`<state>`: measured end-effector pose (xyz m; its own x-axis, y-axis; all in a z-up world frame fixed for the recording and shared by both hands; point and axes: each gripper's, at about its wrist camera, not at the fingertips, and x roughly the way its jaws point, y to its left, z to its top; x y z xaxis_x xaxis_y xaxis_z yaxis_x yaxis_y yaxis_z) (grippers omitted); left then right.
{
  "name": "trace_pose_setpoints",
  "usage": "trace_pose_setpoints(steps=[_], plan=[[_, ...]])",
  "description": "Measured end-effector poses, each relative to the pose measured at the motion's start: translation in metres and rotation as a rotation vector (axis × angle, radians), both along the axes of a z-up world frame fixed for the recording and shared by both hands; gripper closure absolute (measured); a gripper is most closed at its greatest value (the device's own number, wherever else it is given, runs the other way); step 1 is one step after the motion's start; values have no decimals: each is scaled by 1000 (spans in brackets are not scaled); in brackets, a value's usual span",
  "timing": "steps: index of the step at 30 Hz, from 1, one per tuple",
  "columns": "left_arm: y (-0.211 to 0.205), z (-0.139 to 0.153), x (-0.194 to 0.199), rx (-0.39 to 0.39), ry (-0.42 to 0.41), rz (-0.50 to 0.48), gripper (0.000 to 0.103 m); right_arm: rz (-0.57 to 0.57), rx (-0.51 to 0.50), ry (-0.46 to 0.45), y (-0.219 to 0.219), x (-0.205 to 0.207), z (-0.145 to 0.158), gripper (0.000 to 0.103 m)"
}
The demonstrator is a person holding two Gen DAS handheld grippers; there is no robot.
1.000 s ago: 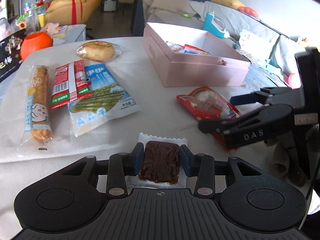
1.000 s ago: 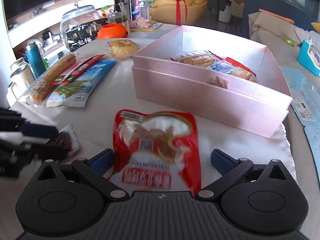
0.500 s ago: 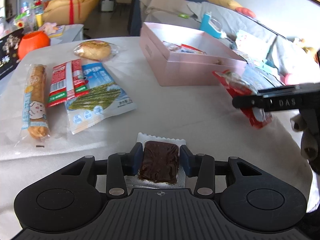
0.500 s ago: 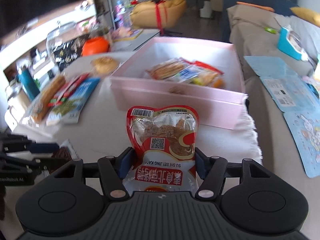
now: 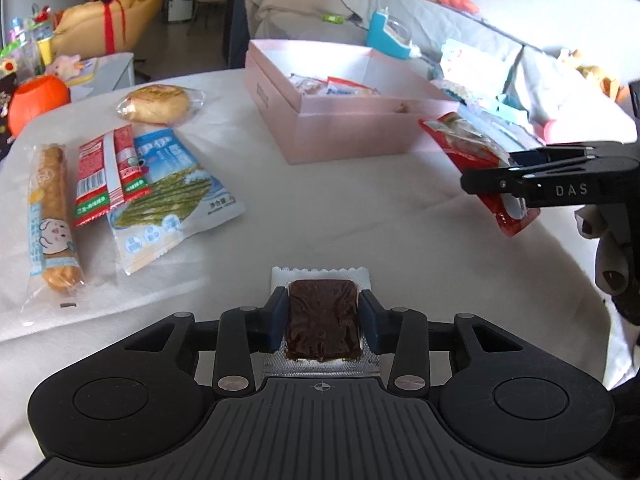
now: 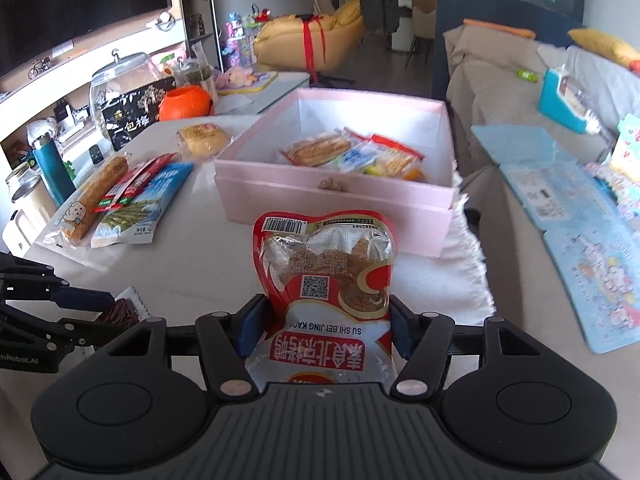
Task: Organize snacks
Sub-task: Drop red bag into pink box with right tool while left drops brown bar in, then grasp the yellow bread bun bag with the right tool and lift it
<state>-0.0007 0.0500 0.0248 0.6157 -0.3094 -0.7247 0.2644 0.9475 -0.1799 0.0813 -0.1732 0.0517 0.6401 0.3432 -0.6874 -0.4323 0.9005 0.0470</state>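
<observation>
While the red pouch [image 6: 326, 292] is being gripped by the right gripper [image 6: 323, 330] short of the box [image 6: 336, 200], the brown bar [image 5: 322, 322] is being squeezed tighter by the closing left gripper [image 5: 323, 322] at table level; the slack pouch could be snagged on the box wall.

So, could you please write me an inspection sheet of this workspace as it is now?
Surface: table under a white cloth, creased at the left.
Job's things: open pink box already holding several packets; red pouch and brown snack bar held; bun, long bread stick, red sachets and blue-white packet lying left of the box.
Clutter: orange pumpkin pot, glass jar, teal bottle.
Grippers: left gripper, jaws closing on the brown snack bar; right gripper, jaws shut on the red pouch, lifted off the table.
Cables: nothing seen.
Surroundings: grey sofa, yellow chair.
</observation>
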Motion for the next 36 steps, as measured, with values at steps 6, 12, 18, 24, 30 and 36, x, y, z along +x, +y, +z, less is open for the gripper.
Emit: trace_pose_setpoints(steps=[6,12,18,24,30,36], plan=[[-1,25,6,-44,-73,1,60,-13,9,-77,-11,-8,15,40],[-11,87,48,-88,-280,-8,60,-47,81,-149,-17,10,49,40],[-9,107,140,-273,-277,-3,61,-55,177,-231,-7,75,115,19],[35,87,148,-223,-236,102,61,-86,105,-182,15,128,119,16],[93,60,116,-94,-163,355,61,-41,92,-67,27,131,79,16],[130,37,73,-102,-88,485,61,67,89,5,86,126,68,16]])
